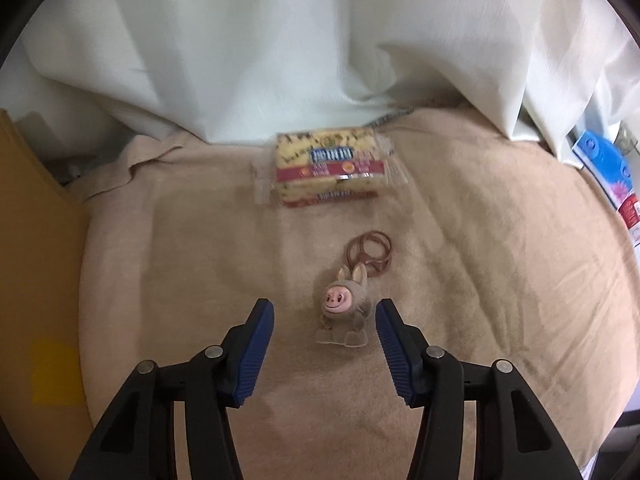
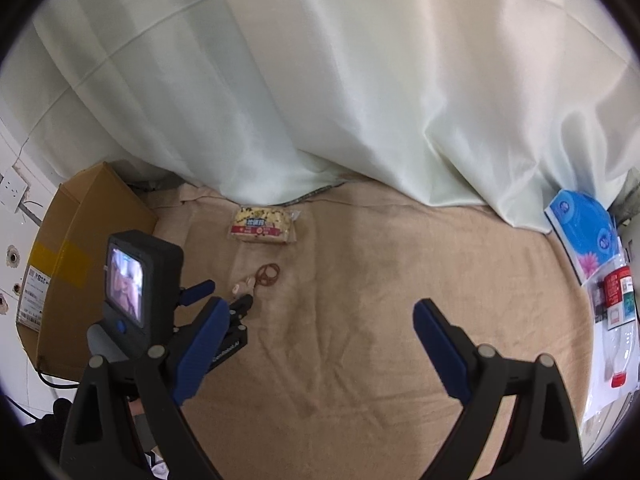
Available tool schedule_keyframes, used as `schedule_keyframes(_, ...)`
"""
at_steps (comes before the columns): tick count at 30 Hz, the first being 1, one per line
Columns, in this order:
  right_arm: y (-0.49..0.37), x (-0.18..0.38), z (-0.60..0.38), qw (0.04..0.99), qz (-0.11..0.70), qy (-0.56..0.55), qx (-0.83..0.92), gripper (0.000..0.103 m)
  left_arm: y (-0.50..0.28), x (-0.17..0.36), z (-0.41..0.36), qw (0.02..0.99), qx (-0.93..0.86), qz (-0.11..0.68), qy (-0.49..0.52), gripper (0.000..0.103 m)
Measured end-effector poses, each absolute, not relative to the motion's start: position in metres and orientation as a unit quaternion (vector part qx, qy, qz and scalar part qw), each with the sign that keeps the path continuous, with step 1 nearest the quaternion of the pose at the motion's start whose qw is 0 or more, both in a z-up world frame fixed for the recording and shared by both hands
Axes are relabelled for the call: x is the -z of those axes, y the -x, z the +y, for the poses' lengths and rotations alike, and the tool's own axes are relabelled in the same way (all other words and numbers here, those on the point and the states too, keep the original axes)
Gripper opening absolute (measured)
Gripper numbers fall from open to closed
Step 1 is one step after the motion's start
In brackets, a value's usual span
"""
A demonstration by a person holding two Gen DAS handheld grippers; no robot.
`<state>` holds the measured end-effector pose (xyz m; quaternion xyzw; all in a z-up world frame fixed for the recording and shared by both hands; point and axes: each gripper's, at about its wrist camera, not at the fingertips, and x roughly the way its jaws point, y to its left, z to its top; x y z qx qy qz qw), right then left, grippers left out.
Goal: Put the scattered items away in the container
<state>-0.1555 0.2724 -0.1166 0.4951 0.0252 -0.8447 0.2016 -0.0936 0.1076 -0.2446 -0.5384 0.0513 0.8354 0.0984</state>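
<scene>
A small grey plush toy [image 1: 342,308] with a pink face lies on the beige blanket [image 1: 480,280], its brown ring strap [image 1: 370,250] behind it. My left gripper [image 1: 325,312] stands open just above the blanket, its blue pads [image 1: 256,344] either side of the toy without touching it. Two stacked snack packs [image 1: 328,166] lie farther back by the curtain. In the right wrist view my right gripper [image 2: 320,308] is open and holds nothing; to its left are the left gripper [image 2: 226,294], the plush toy [image 2: 244,286] and the snack packs [image 2: 262,228].
A brown cardboard box [image 2: 80,256] with yellow tape stands off the blanket's left edge, also the cardboard box [image 1: 36,280] at the left of the left wrist view. A white curtain [image 2: 320,100] hangs behind. Blue packets [image 2: 580,232] and a plastic bottle [image 2: 618,320] lie at the right edge.
</scene>
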Motion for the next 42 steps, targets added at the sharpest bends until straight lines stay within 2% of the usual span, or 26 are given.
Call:
schedule_keyframes(8,0.157,0.121,0.269,0.209,0.026,-0.502,0.839,0.095,0.1,0.258,0.109,0.094,-0.825,0.05,0.555,0.052)
schedule_keyframes(10,0.157,0.123,0.268,0.213,0.026,-0.505,0.836,0.095,0.1,0.256,0.109,0.094,-0.828,0.054,0.551,0.029)
schedule_keyframes(11,0.157,0.124,0.267,0.214,0.026,-0.507,0.834,0.095,0.101,0.256,0.109,0.093,-0.828,0.055,0.551,0.026)
schedule_keyframes(16,0.159,0.128,0.26,0.237,0.04,-0.501,0.831,0.095,0.098,0.245,0.095,0.091,-0.828,0.033,0.552,0.026)
schedule_keyframes(23,0.189,0.149,0.221,0.299,0.088,-0.492,0.813,0.095,0.069,0.204,0.052,0.075,-0.837,-0.013,0.542,0.026)
schedule_keyframes(31,0.219,0.18,0.163,0.354,0.185,-0.461,0.793,0.095,0.036,0.164,0.014,0.046,-0.85,-0.027,0.524,0.026)
schedule_keyframes(37,0.229,0.205,0.135,0.345,0.277,-0.449,0.776,0.095,0.025,0.146,-0.001,0.036,-0.86,-0.042,0.508,0.026)
schedule_keyframes(42,0.233,0.221,0.122,0.348,0.322,-0.449,0.758,0.095,0.018,0.138,-0.01,0.03,-0.862,-0.052,0.503,0.026)
